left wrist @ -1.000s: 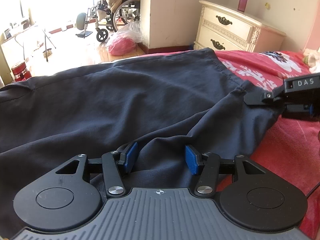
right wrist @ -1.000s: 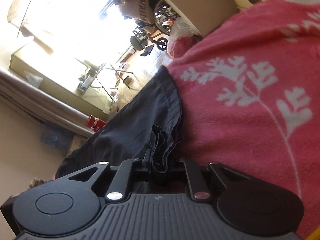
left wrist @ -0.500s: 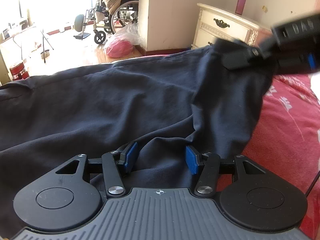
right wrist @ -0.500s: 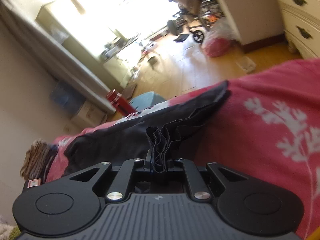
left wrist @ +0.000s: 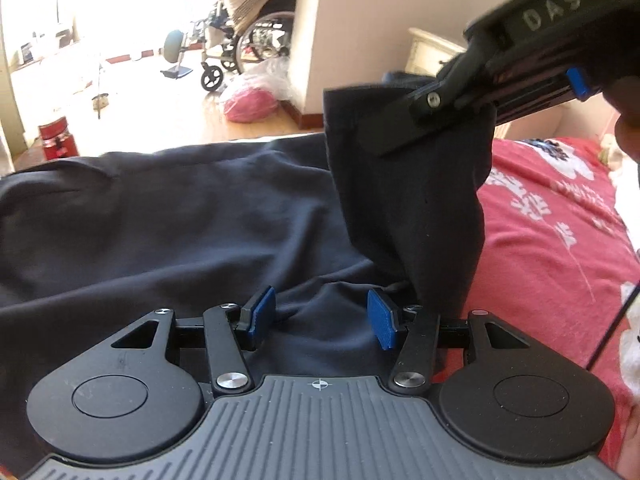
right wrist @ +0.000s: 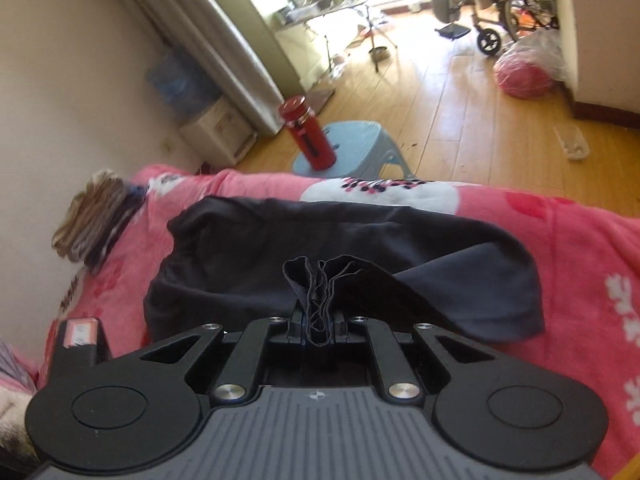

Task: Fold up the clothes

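Your right gripper (right wrist: 318, 326), at the upper right of the left wrist view, pinches a bunched edge of the dark navy garment (left wrist: 180, 216) and holds that corner above the pink floral blanket (left wrist: 552, 232). Your left gripper (left wrist: 320, 318) at lower centre stands spread, blue pads (left wrist: 382, 320) apart over the cloth, gripping nothing.

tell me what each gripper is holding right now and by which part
The right gripper is shut on a bunched edge of the dark garment, lifting that end off the red blanket. The left gripper holds nothing; its jaws stand open over the cloth.
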Motion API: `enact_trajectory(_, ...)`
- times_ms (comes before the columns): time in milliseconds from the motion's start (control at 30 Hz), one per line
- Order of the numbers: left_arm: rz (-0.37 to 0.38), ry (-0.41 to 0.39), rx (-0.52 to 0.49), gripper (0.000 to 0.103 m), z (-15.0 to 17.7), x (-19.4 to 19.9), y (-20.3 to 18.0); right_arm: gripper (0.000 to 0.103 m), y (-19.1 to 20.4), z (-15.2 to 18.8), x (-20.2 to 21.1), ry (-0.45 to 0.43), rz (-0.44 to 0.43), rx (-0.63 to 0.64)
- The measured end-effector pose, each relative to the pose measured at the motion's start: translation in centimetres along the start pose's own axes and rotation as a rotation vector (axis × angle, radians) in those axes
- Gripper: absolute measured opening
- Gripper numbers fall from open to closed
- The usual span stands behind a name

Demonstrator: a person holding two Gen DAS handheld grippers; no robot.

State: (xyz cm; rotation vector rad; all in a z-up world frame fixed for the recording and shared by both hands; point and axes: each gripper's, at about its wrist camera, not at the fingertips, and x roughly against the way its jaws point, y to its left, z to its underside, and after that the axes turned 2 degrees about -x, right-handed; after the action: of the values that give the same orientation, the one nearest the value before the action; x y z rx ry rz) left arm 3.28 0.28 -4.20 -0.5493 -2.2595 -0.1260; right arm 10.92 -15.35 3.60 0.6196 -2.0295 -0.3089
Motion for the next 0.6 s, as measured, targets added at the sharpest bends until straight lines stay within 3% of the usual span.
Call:
enact_trajectory(200,-0.047,0.041,-0.039,0.052,-0.4,4.4,4.7,0.009,1.9,-1.1,-1.9,0.064,-0.014,0.046)
enact_trajectory(400,-0.181,0.132,-0.042,0.052,0.5,8.8,10.5,0.009,4.7,-1.5,-4.4,0.063,-0.072,0.089)
enact_trajectory(500,-0.258,0.150,0.007,0.052,1.1,10.1,13.0,0.009,6.2,-1.4,-6.0,0.041,-0.102,0.101)
enact_trajectory(600,-0.289,0.140,0.142,0.052,1.7,10.4,15.7,0.010,7.9,-1.1,-7.9,0.023,-0.130,0.101)
